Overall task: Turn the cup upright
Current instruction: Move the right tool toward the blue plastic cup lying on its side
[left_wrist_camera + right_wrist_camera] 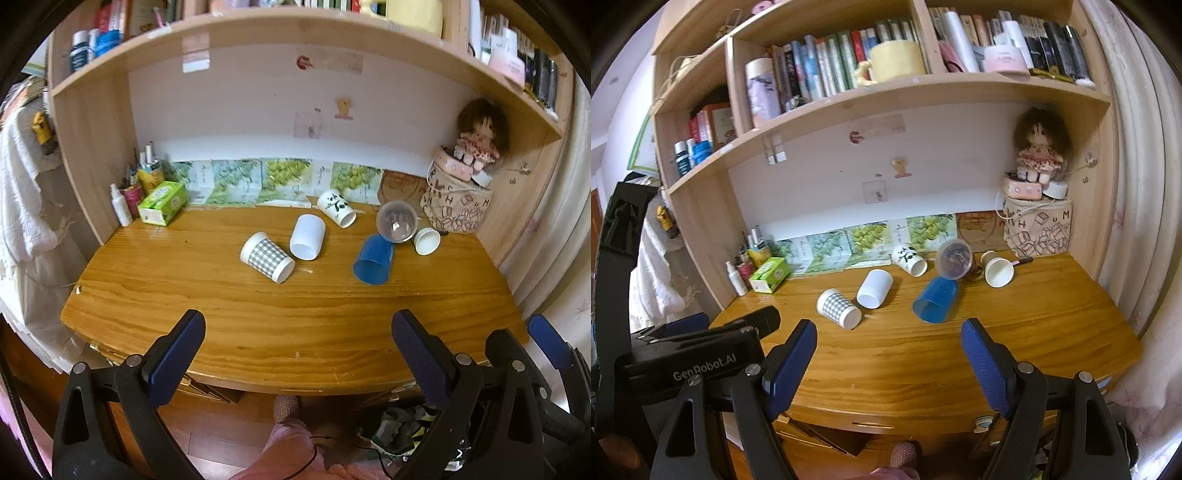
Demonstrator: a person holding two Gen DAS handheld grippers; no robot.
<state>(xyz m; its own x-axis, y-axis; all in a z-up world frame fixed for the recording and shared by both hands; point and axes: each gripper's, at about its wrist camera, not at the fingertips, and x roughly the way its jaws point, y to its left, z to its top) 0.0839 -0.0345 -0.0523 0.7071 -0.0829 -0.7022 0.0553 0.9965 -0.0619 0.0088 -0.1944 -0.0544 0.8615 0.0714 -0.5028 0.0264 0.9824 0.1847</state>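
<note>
Both spread wide, empty, lower frame: left hand-held gripper (297,354), right hand-held gripper (890,354), casing marked "GenRobot.AI". Mid-frame on worktop (166,280): gingham cup (266,257), white cup (307,237), blue cup (373,259), all toppled. Risk: nudged cups likely roll into neighbours. Far right, lettered box (1039,229).

Six cups lie tipped over on the bench (184,288) ahead of both grippers: one checked cup (267,257), one plain white cup (307,237), one white cup with black markings (336,208), one blue cup (373,259), one clear cup (396,221) and one small paper cup (426,240). One green tissue box (163,203) sits far left, one doll (478,140) far right.
</note>
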